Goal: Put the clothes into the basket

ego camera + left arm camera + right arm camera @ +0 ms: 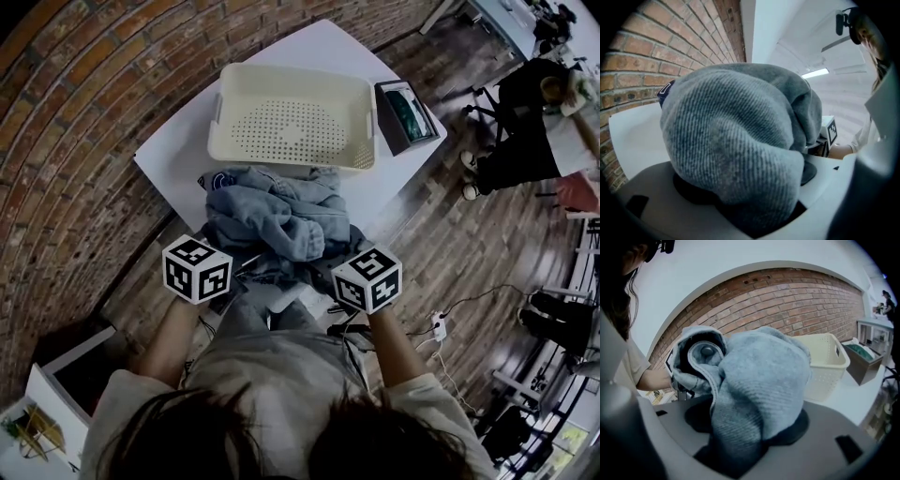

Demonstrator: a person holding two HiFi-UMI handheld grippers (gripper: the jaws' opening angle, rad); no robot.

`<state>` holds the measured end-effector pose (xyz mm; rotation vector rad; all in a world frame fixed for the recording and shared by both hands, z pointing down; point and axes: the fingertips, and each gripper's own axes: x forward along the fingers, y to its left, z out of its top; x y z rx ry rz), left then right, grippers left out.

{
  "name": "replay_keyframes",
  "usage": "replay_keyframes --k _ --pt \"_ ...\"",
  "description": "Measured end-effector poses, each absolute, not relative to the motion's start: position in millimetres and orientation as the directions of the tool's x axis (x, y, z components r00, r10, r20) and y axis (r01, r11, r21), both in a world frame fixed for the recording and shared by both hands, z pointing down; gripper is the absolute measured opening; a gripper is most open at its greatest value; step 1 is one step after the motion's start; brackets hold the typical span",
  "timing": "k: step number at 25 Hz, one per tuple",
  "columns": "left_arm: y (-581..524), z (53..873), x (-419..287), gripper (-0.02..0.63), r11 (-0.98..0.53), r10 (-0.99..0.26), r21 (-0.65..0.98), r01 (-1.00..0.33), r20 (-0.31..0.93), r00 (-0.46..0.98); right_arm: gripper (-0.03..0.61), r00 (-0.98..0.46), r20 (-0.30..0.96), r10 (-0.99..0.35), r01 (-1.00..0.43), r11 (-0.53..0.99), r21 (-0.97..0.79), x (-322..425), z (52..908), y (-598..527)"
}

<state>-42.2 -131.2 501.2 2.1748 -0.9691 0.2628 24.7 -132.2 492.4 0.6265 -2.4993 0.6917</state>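
Note:
A heap of blue-grey denim clothes lies on the white table, at its near edge and just in front of the cream perforated basket. My left gripper is at the heap's near left and my right gripper at its near right. In the left gripper view the ribbed denim fills the jaws of the left gripper, which is shut on it. In the right gripper view a fold of denim with a metal button is clamped in the right gripper. The basket stands empty beyond.
A dark box with a green thing inside sits to the right of the basket. A brick wall runs along the table's left side. A seated person is at the far right, and a power strip lies on the floor.

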Motion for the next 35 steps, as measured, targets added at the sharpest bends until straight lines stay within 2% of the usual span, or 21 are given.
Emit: replay_keyframes --k 11,23,35 --pt "-129.5 419.1 -39.7 0.41 -0.532 -0.631 0.453 -0.715 0.351 0.692 0.285 -0.787 0.463 -0.408 -0.549 0.805 -0.225 27.7 411.4 -128.0" --pt "-136.5 338.1 -46.9 0.41 -0.575 -0.705 0.341 -0.744 0.255 0.662 0.285 -0.805 0.374 -0.46 -0.527 0.844 -0.097 21.6 332.2 -135.8" --pt "-197.3 279.9 -63.4 0.41 -0.578 -0.773 0.235 -0.782 0.151 0.617 0.285 -0.826 0.294 -0.482 -0.492 0.87 0.043 5.6 274.2 -199.1"
